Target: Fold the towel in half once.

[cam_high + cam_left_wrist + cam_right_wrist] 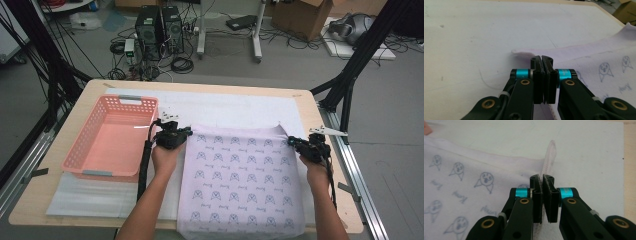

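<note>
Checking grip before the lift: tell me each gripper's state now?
Left gripper: shut on the pale printed cloth.
Right gripper: shut on that cloth.

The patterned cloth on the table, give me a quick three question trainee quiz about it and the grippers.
1. True or false: the left gripper is shut on the cloth.
2. What does the right gripper pinch: A a far corner of the cloth, B the basket rim, C a cable?
3. What colour is the basket left of the cloth?

Key: 1 true; 2 A; 3 pink.
</note>
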The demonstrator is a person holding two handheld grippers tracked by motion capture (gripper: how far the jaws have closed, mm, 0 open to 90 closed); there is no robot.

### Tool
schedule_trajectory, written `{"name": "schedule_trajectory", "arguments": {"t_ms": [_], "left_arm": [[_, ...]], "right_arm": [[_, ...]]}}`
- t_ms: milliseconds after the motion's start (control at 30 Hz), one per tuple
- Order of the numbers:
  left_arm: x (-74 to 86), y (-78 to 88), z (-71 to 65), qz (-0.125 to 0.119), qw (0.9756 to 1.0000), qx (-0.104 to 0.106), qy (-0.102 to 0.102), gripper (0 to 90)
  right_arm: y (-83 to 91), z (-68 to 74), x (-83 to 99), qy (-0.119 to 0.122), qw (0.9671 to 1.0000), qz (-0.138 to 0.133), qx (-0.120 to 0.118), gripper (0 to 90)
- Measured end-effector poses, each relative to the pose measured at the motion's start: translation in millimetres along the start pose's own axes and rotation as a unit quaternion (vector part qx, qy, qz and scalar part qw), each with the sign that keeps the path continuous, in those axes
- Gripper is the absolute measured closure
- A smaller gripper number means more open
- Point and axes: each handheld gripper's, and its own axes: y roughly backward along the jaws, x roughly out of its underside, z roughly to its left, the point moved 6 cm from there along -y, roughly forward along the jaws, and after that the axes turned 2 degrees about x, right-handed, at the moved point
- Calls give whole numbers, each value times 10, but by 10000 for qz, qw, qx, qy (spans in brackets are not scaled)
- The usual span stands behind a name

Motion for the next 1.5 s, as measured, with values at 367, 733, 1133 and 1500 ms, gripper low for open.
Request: {"name": "schedule_trajectory", "arguments": {"t_ms": [367,733,1133,1500], "left_arm": [[188,392,-172,-129,9985,536,-40,875],[603,768,-312,-214,9950,978,18,874],[947,861,-446,93,9944,1036,-210,730],[709,505,-360,329,9941,1034,27,441]], "right_arm": [[401,130,208,-84,9981,-164,-591,858],[765,320,508,186,9968,-128,-771,847],[925,449,956,424,9959,626,-495,721],[668,361,598,35,9995,311,-108,467]]}}
